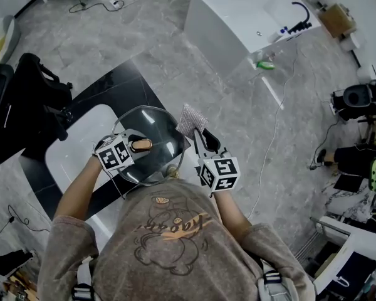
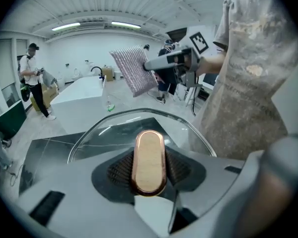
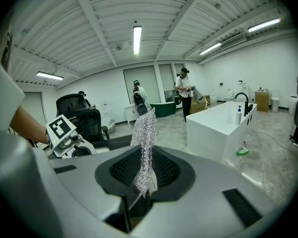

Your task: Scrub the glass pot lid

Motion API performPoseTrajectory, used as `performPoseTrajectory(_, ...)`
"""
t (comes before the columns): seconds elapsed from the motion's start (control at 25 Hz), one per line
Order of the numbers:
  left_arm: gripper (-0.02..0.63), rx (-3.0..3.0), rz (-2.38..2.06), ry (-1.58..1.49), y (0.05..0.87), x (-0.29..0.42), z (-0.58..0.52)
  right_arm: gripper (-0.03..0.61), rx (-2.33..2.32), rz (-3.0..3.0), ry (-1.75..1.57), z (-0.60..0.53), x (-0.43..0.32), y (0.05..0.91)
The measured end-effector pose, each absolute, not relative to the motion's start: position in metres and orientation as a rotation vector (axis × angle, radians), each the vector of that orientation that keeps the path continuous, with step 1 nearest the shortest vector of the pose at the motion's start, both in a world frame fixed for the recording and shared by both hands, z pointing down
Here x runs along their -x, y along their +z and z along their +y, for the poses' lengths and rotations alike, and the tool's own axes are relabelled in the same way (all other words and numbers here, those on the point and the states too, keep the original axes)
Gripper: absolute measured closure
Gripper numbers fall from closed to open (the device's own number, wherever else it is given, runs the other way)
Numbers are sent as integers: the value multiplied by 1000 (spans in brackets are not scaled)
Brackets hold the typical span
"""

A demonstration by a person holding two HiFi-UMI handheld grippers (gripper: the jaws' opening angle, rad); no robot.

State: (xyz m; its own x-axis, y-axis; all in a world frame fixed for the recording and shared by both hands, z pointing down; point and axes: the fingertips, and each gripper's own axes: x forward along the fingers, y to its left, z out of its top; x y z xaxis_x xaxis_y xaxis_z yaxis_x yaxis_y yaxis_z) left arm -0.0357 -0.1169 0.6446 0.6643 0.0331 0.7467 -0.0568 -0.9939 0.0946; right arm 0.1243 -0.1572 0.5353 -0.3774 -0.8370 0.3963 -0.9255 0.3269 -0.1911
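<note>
Tabletop: a dark tabletop [image 1: 122, 86] with a white basin [image 1: 75, 144] set into it is seen at lower left, beneath the work.
Left claw: the left claw [image 1: 140, 145] is clamped on the copper-coloured knob [image 2: 149, 160], with the ribbed pads pressed against both long sides of it.
Glass pot lid: the glass pot lid [image 1: 153, 127] is carried by that knob alone, tilted, over the tabletop's near edge and partly over the basin; it is set down on nothing.
Scrubbing cloth: a silvery mesh cloth [image 1: 191, 119] is held upright just beside the lid's right rim and appears clear of the glass.
Right claw: the right claw [image 3: 145, 175] is closed on the cloth's lower edge, so that most of the cloth stands free above the jaws.
Step in hand: judged as the approach to the scrub, with contact not yet made.
Technique: the free part of the cloth is best laid flat on the glass and drawn in short strokes from rim toward knob, while the lid is braced by the left claw.
Caution: hard pressure far from the knob is likely to twist the lid in its grip.
</note>
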Motion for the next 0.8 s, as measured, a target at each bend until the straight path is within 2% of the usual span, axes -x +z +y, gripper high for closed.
performPoseTrajectory(0.36,431,-2826,-377,895,549,49,-151,500,-1803,-2404,509,-181,-169,479)
performPoseTrajectory(0.8,431,-2412,-496,-187,453,72,-178,499,-1585,-2566,444,-179,-117,455)
